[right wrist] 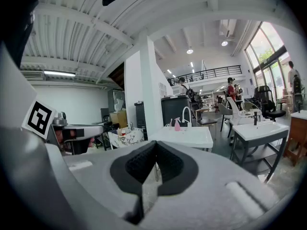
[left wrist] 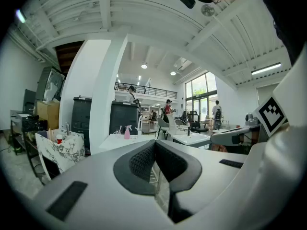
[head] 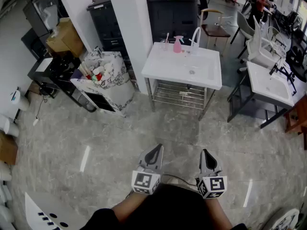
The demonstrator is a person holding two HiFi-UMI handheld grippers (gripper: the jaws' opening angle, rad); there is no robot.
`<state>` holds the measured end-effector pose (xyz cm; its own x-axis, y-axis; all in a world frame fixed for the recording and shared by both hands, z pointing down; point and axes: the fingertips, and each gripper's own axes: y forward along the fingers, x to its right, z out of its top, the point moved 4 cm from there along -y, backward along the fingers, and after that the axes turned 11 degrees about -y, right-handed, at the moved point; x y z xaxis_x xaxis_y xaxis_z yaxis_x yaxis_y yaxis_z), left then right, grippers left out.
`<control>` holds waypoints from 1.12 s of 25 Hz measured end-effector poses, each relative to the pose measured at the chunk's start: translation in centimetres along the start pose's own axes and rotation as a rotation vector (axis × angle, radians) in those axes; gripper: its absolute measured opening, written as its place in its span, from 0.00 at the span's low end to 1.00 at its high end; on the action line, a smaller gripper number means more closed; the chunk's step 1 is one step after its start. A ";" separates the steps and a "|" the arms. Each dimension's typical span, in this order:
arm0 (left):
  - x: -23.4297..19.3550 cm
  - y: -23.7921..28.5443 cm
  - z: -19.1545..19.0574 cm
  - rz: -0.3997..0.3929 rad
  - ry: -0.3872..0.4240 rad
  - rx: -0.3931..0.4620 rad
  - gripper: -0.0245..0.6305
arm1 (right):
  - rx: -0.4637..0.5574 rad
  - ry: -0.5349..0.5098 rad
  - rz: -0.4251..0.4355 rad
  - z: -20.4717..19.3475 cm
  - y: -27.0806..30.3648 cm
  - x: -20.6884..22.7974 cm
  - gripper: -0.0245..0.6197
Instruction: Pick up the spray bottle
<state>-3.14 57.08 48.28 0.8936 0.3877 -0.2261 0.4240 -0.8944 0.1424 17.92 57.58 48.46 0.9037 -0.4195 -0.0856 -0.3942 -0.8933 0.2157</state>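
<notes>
Bottom centre, left claw and right claw are both clenched, empty. The spray bottle stands upright at the far edge of the tabletop, upper centre, well apart, straight ahead; neither claw is clearly nearer.

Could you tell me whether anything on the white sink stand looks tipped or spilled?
Nothing stands out: the pink spray bottle stands upright at the back of the sink, near the faucet, with no spill visible.
</notes>
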 end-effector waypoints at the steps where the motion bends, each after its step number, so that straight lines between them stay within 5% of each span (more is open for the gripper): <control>1: 0.2 0.0 -0.1 0.003 0.000 -0.003 0.06 | 0.004 0.013 0.002 0.0 -0.3 0.1 0.03; 17: -4.2 4.5 -0.5 0.018 -0.026 -0.026 0.06 | -0.042 0.057 0.009 -1.7 4.3 0.3 0.04; 28: -14.6 16.9 1.5 -0.011 -0.046 -0.086 0.06 | -0.115 0.011 0.004 1.6 20.7 2.0 0.04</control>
<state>-9.22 36.00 52.55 0.8818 0.3852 -0.2722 0.4470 -0.8666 0.2217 11.34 37.96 51.23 0.9044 -0.4203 -0.0737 -0.3764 -0.8672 0.3259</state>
